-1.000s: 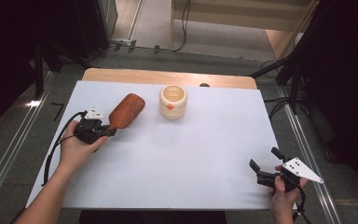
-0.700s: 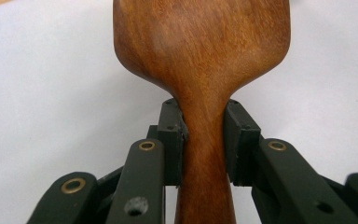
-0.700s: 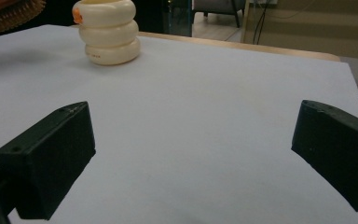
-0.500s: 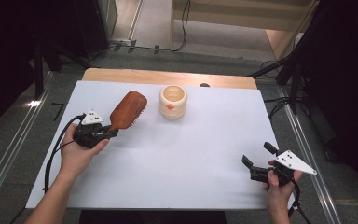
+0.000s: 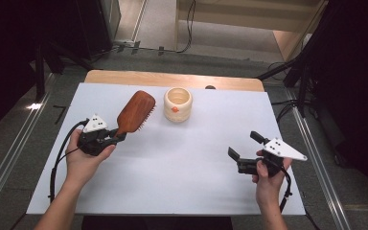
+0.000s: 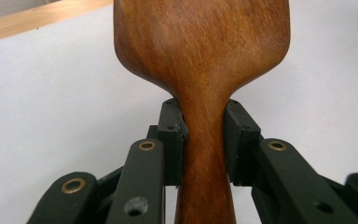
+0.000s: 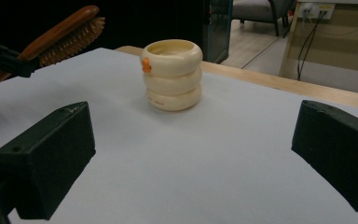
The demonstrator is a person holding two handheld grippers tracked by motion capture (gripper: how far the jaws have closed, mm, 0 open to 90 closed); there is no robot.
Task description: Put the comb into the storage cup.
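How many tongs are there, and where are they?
2. The left tongs are at the left of the white table, shut on the wooden hairbrush's handle. The right tongs are at the right, open and holding nothing, facing the cream cup.

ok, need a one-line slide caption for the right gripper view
Open right gripper faces a cream ringed cup on the white table; at upper left, a wooden hairbrush is held up.
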